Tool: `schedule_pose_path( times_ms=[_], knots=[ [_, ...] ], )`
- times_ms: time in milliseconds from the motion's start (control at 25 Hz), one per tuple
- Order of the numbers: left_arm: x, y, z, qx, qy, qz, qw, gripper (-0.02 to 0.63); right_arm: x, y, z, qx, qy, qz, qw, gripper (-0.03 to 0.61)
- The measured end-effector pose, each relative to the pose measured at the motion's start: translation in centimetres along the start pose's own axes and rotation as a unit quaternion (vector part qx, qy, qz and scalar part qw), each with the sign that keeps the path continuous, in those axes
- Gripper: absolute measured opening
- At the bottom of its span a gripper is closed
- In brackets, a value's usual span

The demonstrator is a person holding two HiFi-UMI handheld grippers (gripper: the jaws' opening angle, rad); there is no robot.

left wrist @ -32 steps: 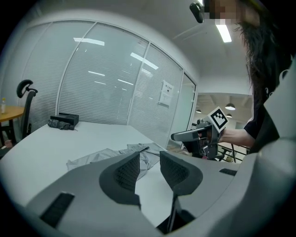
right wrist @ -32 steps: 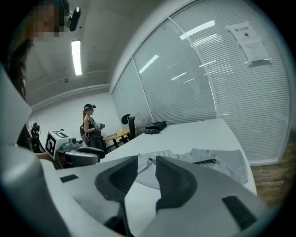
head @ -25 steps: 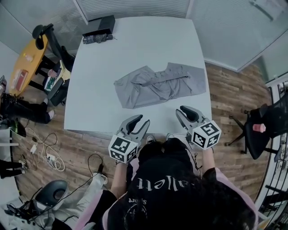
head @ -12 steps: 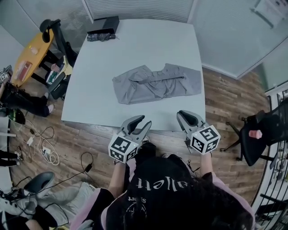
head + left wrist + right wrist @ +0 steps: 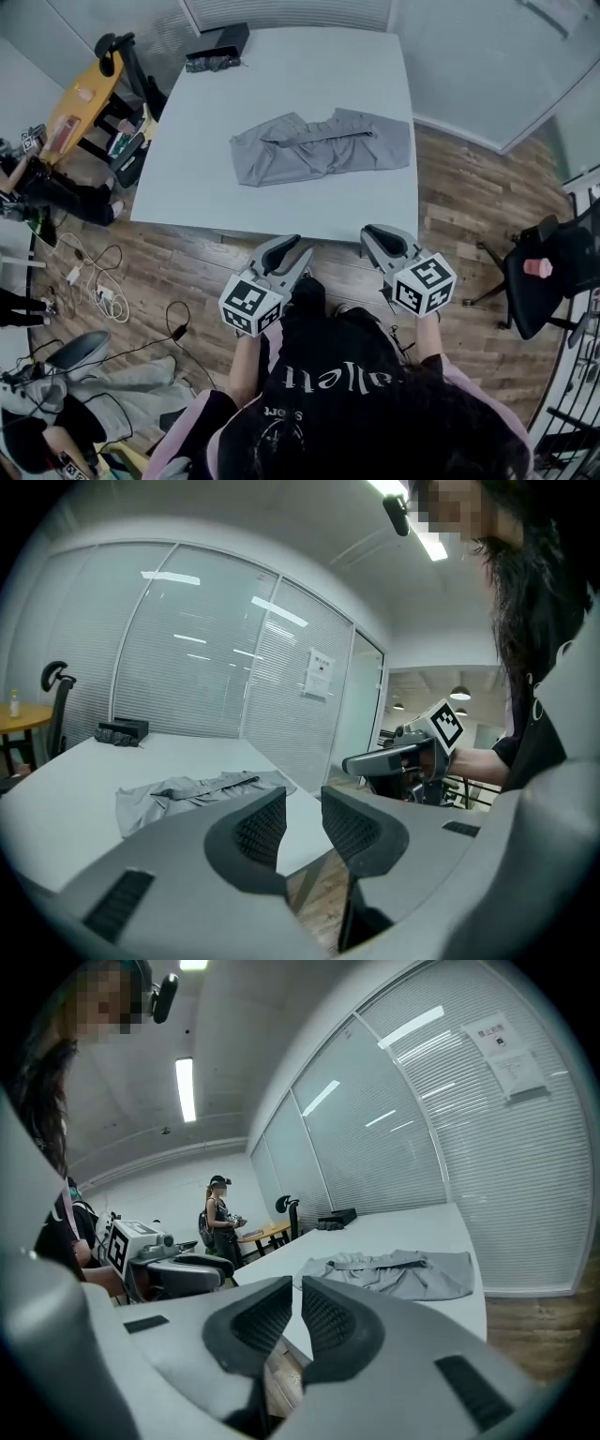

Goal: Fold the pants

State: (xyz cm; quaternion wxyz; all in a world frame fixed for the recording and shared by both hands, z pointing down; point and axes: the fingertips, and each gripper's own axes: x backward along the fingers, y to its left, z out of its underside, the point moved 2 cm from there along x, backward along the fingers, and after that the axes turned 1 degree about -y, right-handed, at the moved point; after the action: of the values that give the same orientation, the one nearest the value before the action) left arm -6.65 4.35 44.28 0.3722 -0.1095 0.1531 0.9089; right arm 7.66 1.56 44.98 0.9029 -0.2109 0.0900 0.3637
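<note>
shirt back (image 5: 323, 378): white print, reads in part "allett"; smaller line beneath it too blurred to read | paper notice (image 5: 320, 671) on glass wall (image 5: 202, 682), upper right pane: print too small to read | same notice in right gripper view (image 5: 506, 1046): illegible

This is looking like an office meeting room; glass partition walls (image 5: 187, 667) with blinds are enclosing a big white table (image 5: 281, 84); a swivel chair (image 5: 525, 286) is standing on the wood floor (image 5: 469, 187); a strip light (image 5: 185, 1088) is shining on the ceiling.
</note>
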Motion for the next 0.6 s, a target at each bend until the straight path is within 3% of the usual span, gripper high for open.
schedule_pose_path(
  times_ms=[600],
  knots=[
    [3.6, -7.7, 0.1, -0.005, -0.034, -0.023, 0.9991, 0.061, 7.0, 3.4, 3.0, -0.003, -0.026, -0.044, 0.999, 0.040]
  ],
)
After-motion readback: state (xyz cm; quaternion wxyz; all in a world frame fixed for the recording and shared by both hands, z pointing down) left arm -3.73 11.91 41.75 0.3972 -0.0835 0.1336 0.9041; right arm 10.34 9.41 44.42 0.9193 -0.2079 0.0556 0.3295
